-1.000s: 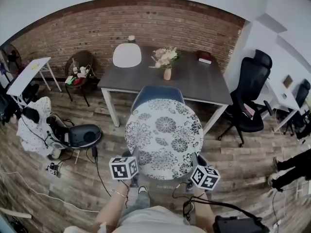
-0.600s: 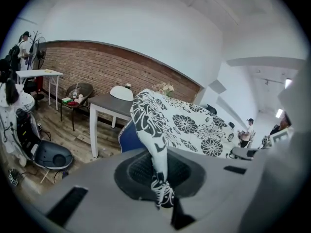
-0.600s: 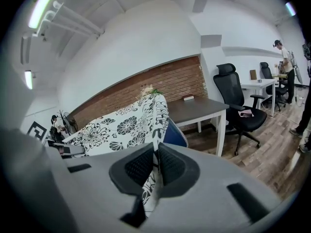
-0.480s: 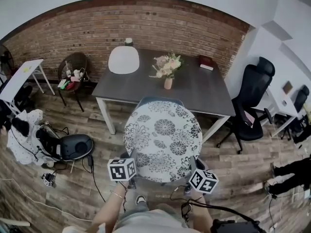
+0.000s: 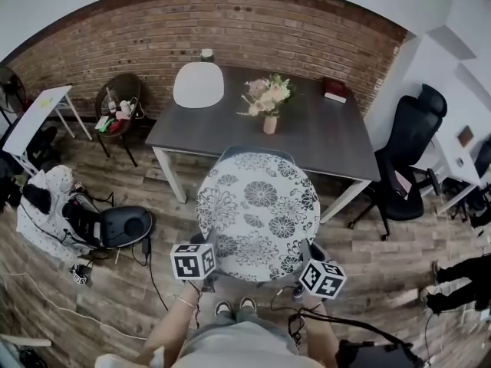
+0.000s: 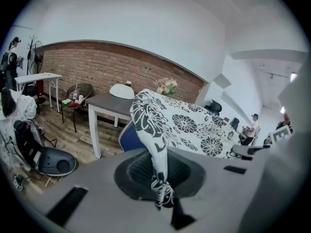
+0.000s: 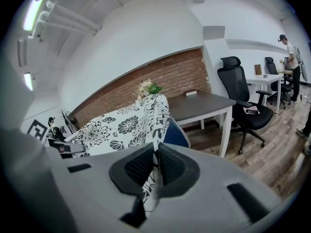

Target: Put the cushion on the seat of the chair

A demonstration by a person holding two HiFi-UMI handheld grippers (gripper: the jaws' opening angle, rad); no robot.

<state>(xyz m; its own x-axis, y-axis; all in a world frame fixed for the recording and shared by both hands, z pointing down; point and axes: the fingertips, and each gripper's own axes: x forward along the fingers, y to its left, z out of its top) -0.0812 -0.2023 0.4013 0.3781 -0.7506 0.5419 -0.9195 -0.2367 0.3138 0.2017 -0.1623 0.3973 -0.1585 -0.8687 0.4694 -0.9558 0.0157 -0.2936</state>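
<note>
A round white cushion (image 5: 258, 215) with a black flower print hangs flat between both grippers, in front of the person. My left gripper (image 5: 201, 257) is shut on its near left edge; in the left gripper view the cloth (image 6: 158, 154) is pinched between the pads. My right gripper (image 5: 313, 265) is shut on its near right edge, and in the right gripper view the cushion's fabric (image 7: 151, 176) runs between the pads. The blue chair (image 5: 253, 154) stands just beyond and under the cushion, tucked at the grey table (image 5: 322, 140); only its backrest top shows. The seat is hidden.
A vase of flowers (image 5: 268, 102), a book (image 5: 335, 90) and a white chair back (image 5: 199, 85) are at the table. A black office chair (image 5: 406, 159) stands right. A bag and dark round object (image 5: 123, 227) lie on the wooden floor left, with cables.
The cushion and both grippers have moved forward toward the chair and table. The person's feet have stepped up behind them.
</note>
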